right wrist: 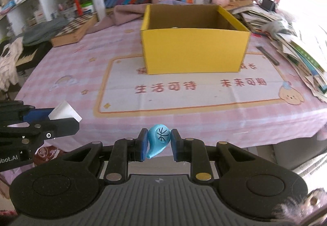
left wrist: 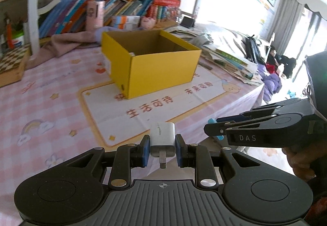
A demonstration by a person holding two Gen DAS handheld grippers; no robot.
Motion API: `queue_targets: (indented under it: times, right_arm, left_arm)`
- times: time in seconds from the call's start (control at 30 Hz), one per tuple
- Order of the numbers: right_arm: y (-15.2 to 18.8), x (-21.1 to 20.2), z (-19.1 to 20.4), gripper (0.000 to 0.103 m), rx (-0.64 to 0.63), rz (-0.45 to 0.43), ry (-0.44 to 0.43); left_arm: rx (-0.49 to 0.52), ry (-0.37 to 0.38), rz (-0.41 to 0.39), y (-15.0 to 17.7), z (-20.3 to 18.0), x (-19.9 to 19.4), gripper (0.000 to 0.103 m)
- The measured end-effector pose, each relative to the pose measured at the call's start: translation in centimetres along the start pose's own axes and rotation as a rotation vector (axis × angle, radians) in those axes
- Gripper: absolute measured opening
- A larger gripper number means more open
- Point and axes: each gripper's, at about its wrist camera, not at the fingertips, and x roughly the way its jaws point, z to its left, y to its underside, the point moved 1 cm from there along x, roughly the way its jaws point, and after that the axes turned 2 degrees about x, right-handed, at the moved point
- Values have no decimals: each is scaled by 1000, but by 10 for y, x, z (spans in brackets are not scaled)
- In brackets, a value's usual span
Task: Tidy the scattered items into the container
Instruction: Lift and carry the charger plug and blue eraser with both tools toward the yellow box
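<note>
Gripping white charger in left claw, right claw clamping blue clip, box contents hidden

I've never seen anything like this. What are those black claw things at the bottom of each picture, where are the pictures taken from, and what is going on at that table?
There is no robot here: a person holds a hand tool with two pinching fingers in each hand. Each tool carries a wide-angle camera looking forward along its fingers, so each picture shows its own claw at the bottom.

One picture comes from the left gripper, which is shut on a white charger plug. The other comes from the right gripper, shut on a small blue teardrop-shaped piece with a basketball mark.

Each tool also shows at the side of the other's picture.

Ahead, on a table with a pink checked tablecloth, stands an open yellow cardboard box, where the things are meant to go. Books and papers crowd the edges.
</note>
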Motion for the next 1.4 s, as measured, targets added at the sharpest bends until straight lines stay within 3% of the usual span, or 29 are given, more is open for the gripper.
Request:
queue_targets:
  times: [1.0, 1.2, 1.4]
  right_arm:
    - [-42, 34, -76, 22, 60, 4, 32]
    - [-66, 44, -94, 22, 25, -24, 28]
    - [-107, 53, -113, 22, -29, -88, 25]
  left_arm:
    - [94, 73, 56, -57, -29, 84, 24]
    - [92, 69, 24, -78, -34, 103, 24]
    - [62, 34, -65, -114, -31, 118, 24]
